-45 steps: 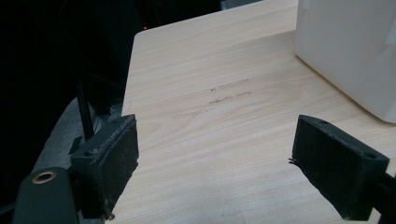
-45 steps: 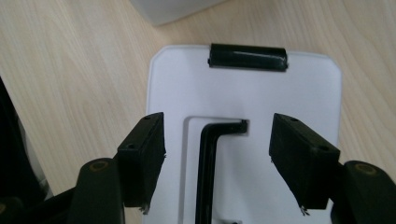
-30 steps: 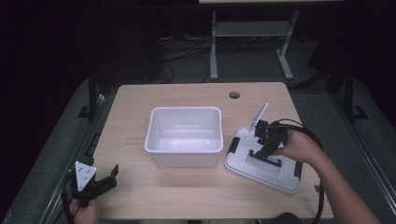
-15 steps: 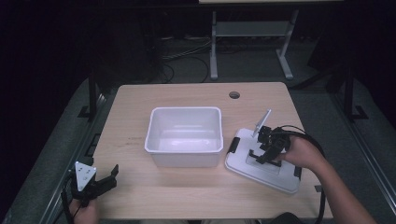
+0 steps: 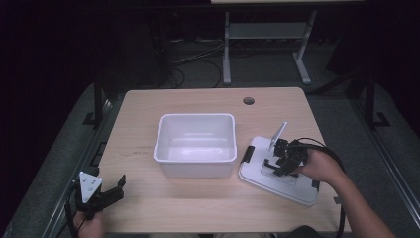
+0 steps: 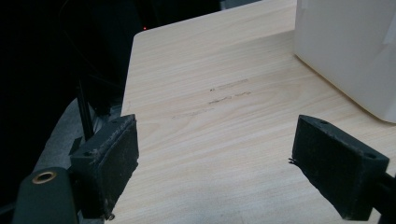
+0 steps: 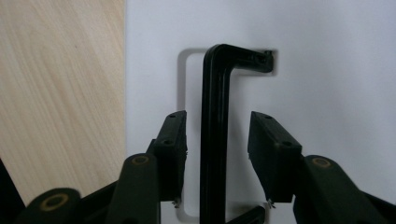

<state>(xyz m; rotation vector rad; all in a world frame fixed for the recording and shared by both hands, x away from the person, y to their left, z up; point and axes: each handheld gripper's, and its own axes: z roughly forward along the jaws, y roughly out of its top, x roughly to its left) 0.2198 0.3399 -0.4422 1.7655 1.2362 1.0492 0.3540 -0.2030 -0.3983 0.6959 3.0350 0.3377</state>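
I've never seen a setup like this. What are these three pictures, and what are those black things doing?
No robot here: a person holds a hand-operated claw in each hand. One picture looks down from above the table; the other two come from cameras riding on each claw, looking along its black jaws.

On the table stand a white tub and, beside it, a white lid lying flat, with a black handle on top. The left claw waits open near the table's corner, holding nothing. The right claw is over the lid, its jaws either side of the handle and just closing, with small gaps left, so it isn't gripped yet.
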